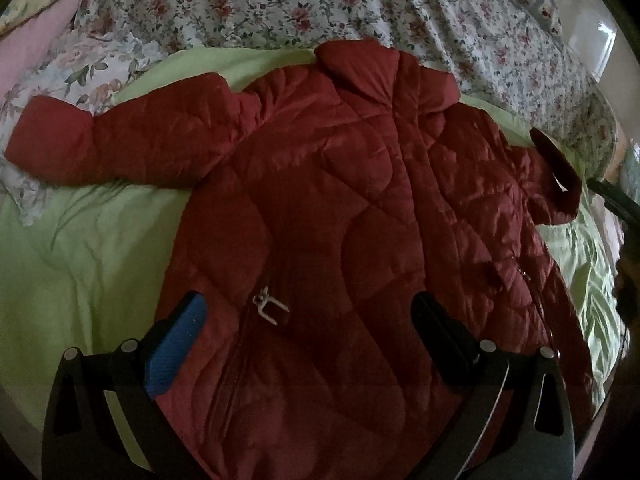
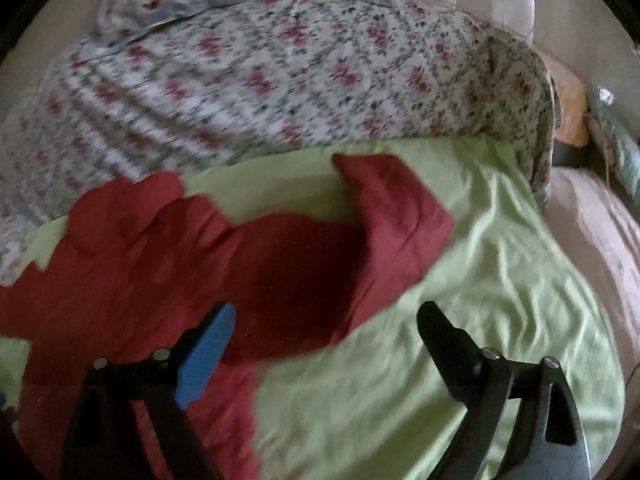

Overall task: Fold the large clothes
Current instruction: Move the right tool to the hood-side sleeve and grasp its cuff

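A large red quilted jacket lies spread flat on a light green sheet. One sleeve stretches out to the left; the other sleeve bends up at the right. A zipper pull shows near the hem. My left gripper is open and empty, hovering over the jacket's lower part. In the right wrist view, the jacket's right sleeve lies across the sheet with its cuff folded over. My right gripper is open and empty just above the sleeve's lower edge.
A floral quilt covers the far part of the bed and also shows in the right wrist view. A floral pillow lies at the left. The bed's right edge drops toward the floor.
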A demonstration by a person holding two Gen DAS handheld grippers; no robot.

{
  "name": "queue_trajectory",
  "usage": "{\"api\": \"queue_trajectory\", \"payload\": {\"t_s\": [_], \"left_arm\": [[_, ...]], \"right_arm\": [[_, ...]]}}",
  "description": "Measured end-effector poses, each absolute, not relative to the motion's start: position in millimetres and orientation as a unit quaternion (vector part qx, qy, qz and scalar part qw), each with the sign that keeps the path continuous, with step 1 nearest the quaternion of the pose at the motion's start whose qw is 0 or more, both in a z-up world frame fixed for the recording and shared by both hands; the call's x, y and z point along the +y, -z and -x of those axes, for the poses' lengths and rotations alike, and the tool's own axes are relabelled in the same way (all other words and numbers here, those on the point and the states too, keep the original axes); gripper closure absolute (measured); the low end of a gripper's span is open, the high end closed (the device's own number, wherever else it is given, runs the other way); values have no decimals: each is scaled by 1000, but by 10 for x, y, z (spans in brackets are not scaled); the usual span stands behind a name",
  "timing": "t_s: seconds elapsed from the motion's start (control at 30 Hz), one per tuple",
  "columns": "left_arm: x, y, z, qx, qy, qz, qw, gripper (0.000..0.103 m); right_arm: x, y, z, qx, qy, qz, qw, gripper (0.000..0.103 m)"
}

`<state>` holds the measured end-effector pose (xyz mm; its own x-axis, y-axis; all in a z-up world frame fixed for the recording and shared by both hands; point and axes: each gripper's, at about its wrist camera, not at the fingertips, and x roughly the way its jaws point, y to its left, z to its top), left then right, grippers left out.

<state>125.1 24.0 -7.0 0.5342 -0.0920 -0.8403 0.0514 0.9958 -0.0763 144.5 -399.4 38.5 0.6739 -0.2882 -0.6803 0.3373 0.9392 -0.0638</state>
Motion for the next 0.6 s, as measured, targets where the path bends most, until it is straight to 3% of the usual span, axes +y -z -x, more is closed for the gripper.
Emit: {"api": "queue_trajectory", "payload": {"t_s": [0.37, 0.4, 0.5, 0.6], "left_arm": [[219, 220, -1463, 490, 52, 42, 869, 0], [219, 229, -1484, 493, 54, 45, 867, 0], [207, 247, -1536, 498, 68, 52, 863, 0], [201, 255, -1557, 495, 72, 56, 864, 0]], "right_arm": [[-4484, -97, -2465, 408, 227, 1, 884, 23], [-4517, -43, -2518, 411, 230, 3, 882, 32], [-4641, 103, -2614, 426, 235, -12, 874, 89], [-4653, 52, -2484, 409, 220, -49, 884, 90]]}}
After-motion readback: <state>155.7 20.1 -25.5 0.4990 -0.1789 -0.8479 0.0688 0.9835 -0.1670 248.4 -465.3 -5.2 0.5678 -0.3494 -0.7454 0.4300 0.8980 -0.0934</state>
